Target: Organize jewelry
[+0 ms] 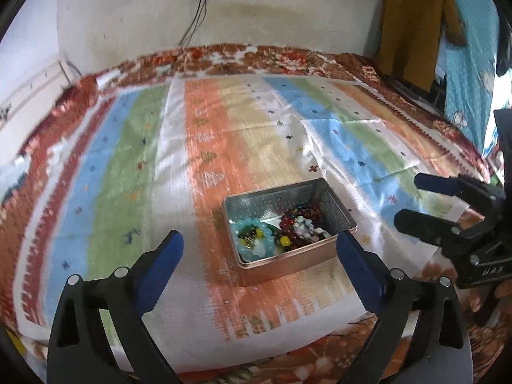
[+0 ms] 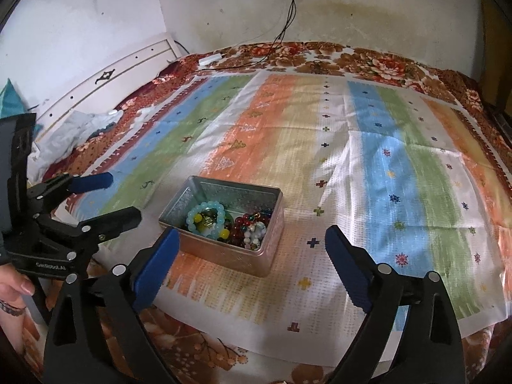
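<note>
Two tools gape wide, empty: left tool (image 1: 260, 249), right tool (image 2: 252, 244) | tin (image 2: 224, 256) on bed | beads (image 2: 224, 224) tangled, pieces indistinct

We hold two matching tools. Our left gripper (image 1: 259, 249) has black plastic arms that fork into a Y, each arm with a triangular cut-out near its base and round silver bolt heads at the pivots. Its fingers (image 1: 161, 268) carry long blue pads with a ribbed inner face. Our right gripper (image 2: 249, 249) is built the same: black frame, silver bolts, blue ribbed fingers (image 2: 347, 272). Seen from the side, each tool shows small screws along its linkage and white lettering on the black body, too blurred for us to read. On the wrist of our left hand (image 2: 12, 288) we wear a dark beaded bracelet (image 2: 11, 307).
</note>
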The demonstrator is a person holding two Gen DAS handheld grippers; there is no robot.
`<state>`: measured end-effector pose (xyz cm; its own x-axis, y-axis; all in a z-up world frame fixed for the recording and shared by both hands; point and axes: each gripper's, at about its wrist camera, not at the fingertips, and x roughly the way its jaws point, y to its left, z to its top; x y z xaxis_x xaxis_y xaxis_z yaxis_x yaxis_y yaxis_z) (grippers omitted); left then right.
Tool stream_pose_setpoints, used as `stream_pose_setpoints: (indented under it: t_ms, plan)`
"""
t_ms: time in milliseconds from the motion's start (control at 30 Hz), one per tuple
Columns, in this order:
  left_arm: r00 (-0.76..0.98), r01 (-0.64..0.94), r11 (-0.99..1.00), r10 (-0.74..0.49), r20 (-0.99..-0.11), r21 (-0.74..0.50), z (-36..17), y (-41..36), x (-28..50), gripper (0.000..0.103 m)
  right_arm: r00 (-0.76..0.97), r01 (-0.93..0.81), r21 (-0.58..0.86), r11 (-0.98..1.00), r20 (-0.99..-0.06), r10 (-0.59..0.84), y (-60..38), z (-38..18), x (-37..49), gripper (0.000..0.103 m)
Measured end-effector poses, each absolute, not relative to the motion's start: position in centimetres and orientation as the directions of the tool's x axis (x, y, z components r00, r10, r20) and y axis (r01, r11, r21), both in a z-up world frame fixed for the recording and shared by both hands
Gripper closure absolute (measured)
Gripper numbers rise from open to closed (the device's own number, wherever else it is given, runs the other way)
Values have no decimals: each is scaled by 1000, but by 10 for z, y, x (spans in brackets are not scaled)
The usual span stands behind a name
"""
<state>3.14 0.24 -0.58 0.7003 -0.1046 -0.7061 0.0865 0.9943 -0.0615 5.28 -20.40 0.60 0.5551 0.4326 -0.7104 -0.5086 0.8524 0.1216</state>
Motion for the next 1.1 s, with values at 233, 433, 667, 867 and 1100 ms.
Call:
stream_pose_setpoints:
  t_ms: [233, 433, 667, 867, 1100]
  plan:
    - [725, 72, 997, -53, -687, 0, -5, -5, 23, 6, 605, -477, 141, 867, -663, 441, -220, 11, 43, 8]
    - [748, 76, 994, -106, -655, -74, -3, -4, 15, 6, 605, -479, 156, 864, -655, 454, -230, 8, 34, 7]
    - [771, 76, 996, -86, -631, -44, -4, -6, 10, 6, 633, -487, 61, 871, -663, 400, -227, 1, 28, 7]
    - [784, 78, 997, -75, -616, -23, -2, -10, 9, 6, 634, -491, 61, 869, -659, 404, -230, 0, 26, 7]
    - [817, 86, 996, -69, -572, 2, 2, -16, 2, 6, 626, -504, 51, 862, -667, 405, -226, -2, 25, 7]
